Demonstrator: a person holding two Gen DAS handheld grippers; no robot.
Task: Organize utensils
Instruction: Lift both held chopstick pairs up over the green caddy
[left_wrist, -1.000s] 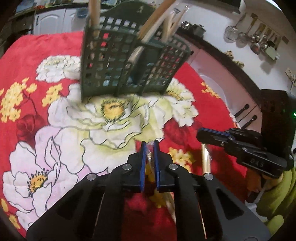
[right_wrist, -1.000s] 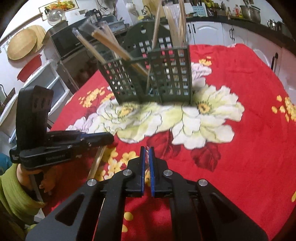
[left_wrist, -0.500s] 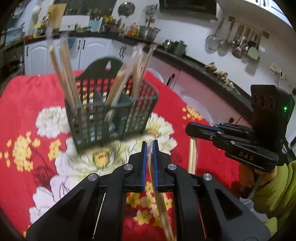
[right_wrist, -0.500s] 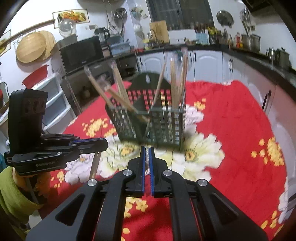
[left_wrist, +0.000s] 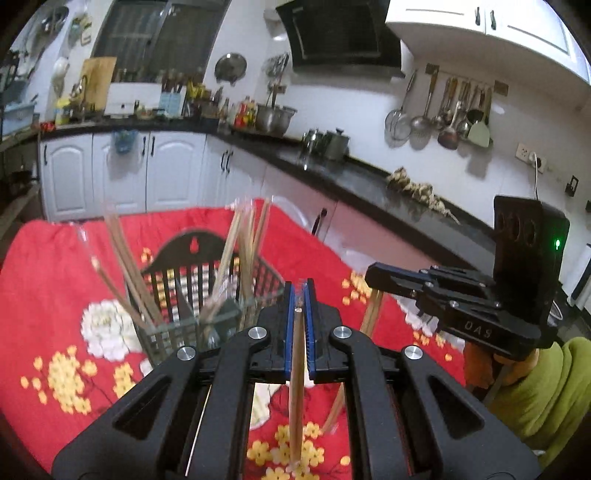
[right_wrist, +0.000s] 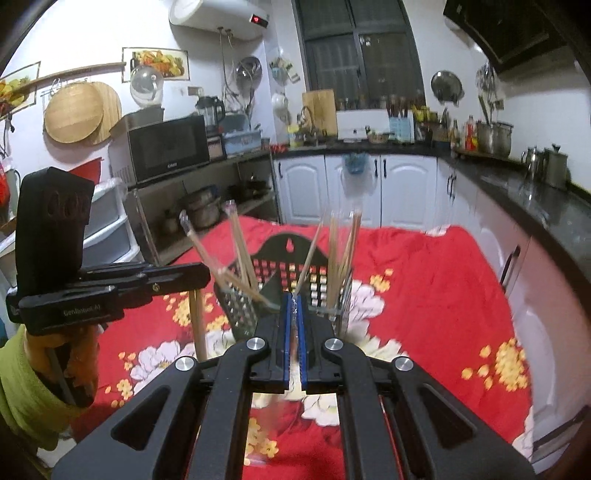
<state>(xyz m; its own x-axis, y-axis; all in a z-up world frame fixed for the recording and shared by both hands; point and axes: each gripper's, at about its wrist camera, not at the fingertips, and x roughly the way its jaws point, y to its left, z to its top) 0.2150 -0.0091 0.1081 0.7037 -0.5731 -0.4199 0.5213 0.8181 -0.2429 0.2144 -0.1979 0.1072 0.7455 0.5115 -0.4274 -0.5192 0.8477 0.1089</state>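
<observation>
Each chopstick is held upright above the worktop (right_wrist: 443, 288): one by the left gripper (left_wrist: 299, 317), clamped on a wrapped chopstick (left_wrist: 295, 387), one by the right gripper (right_wrist: 293, 325), closed on its chopstick (right_wrist: 293, 354). This hanging pose is judged to suit lowering into the slotted utensil basket (right_wrist: 288, 273).

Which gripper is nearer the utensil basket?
Hard to call; both hang above the table short of the basket. Left gripper is opposite its right half, right gripper opposite its middle.
</observation>
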